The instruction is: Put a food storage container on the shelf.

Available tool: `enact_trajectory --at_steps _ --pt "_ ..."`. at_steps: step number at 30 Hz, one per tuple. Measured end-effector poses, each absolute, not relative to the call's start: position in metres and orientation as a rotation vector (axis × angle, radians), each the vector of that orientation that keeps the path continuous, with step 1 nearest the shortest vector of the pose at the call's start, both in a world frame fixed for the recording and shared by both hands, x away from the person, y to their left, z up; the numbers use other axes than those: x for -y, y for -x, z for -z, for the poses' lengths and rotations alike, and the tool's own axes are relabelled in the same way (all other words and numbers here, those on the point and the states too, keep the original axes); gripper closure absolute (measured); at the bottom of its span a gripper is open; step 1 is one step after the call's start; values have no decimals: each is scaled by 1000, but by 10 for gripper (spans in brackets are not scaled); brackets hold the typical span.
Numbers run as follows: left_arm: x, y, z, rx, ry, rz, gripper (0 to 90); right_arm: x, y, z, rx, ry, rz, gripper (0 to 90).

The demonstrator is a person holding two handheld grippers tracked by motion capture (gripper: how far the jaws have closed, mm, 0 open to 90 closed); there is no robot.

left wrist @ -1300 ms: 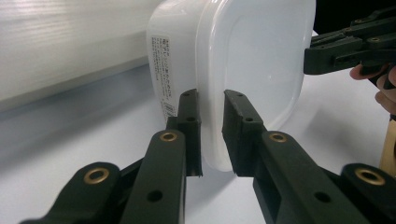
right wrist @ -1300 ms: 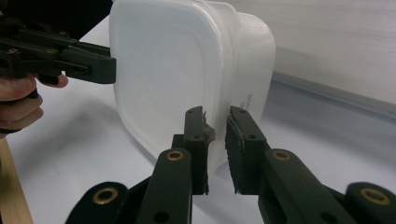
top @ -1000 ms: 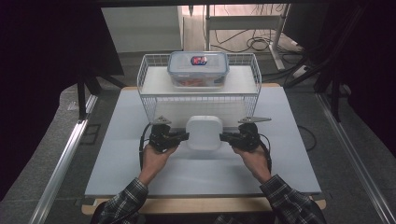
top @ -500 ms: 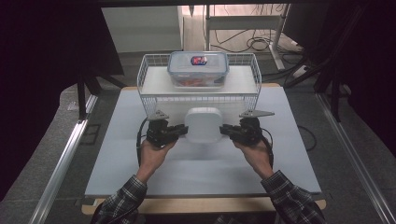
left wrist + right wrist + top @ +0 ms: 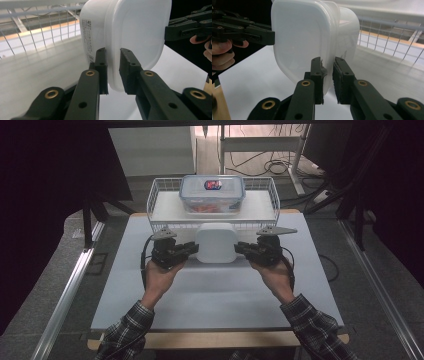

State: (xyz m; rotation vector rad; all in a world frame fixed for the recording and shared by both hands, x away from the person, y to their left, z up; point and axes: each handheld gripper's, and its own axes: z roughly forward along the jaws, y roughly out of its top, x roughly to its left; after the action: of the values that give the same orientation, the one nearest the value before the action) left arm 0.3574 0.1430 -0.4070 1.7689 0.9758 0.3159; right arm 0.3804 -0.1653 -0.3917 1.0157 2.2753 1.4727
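Two tools (image 5: pixel 191 249) (image 5: pixel 241 249) clamp one white container (image 5: pixel 216 242) beside one wire basket (image 5: pixel 162 195).

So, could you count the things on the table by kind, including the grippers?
White lidded container, held between both grippers: 1
Clear container with food inside, in the basket: 1
White wire basket: 1
Grippers: 2, left gripper and right gripper
Total: 5
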Motion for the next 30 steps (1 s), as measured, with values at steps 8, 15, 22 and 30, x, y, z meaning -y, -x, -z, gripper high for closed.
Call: enact_trajectory --at_steps 8,15,22,30 --pt "-146 -355 385 -953 -1759 -367 777 163 -381 375 -2252 -988 -1501 783" --pt "-148 -355 365 -938 -1744 -397 777 161 -384 358 -2230 -971 -1529 783" --pt "-151 -358 343 -919 -1721 -429 777 158 -387 337 -2207 -933 -1540 782" --pt "-155 -363 320 -907 -1691 -453 777 154 -394 311 -2184 -915 -1565 782"
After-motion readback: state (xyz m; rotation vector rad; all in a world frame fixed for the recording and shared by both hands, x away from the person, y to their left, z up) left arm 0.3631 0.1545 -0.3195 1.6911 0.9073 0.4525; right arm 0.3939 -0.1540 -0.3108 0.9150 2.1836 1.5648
